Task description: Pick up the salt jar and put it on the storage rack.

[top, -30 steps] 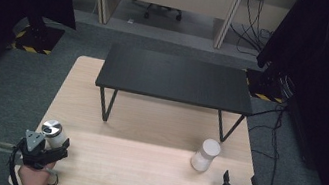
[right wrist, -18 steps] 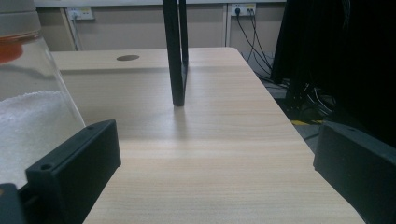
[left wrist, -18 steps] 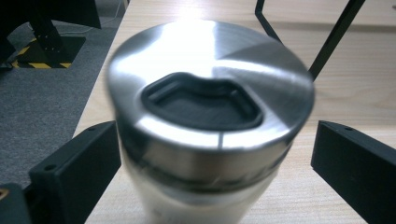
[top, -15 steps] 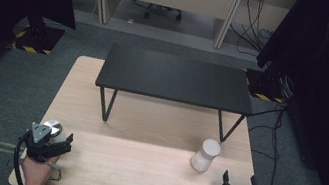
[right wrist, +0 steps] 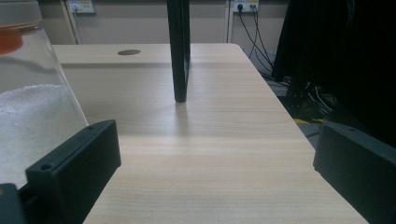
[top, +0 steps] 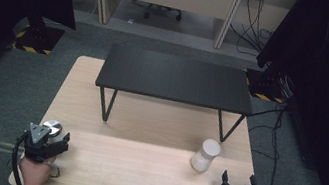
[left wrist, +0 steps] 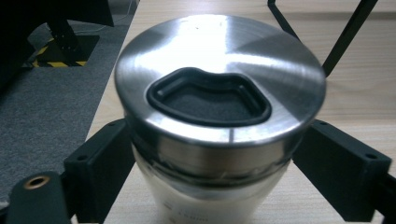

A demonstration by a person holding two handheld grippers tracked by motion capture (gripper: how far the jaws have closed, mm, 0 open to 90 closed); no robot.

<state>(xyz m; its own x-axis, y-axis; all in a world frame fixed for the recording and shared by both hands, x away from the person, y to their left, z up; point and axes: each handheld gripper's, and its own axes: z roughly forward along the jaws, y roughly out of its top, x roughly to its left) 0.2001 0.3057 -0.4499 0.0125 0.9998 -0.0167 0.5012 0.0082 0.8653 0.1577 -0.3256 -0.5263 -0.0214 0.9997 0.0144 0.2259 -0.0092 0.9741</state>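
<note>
The left gripper [top: 54, 141] has just been closing, its black fingers [left wrist: 100, 172] now clamped on the white, steel-lidded cylindrical jar [left wrist: 219, 116] between them. The right gripper [top: 236, 184] stands with fingers apart, a clear plastic jar [right wrist: 28, 116] just beside one of them.

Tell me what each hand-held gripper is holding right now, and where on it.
The left hand-held gripper, jaws just closing, clasps the steel-lidded jar by its sides just under the lid. The right hand-held gripper stands open, holding nothing.

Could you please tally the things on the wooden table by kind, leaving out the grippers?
Steel-lidded cup: 1
White jar: 1
Black stand: 1
Total: 3
</note>
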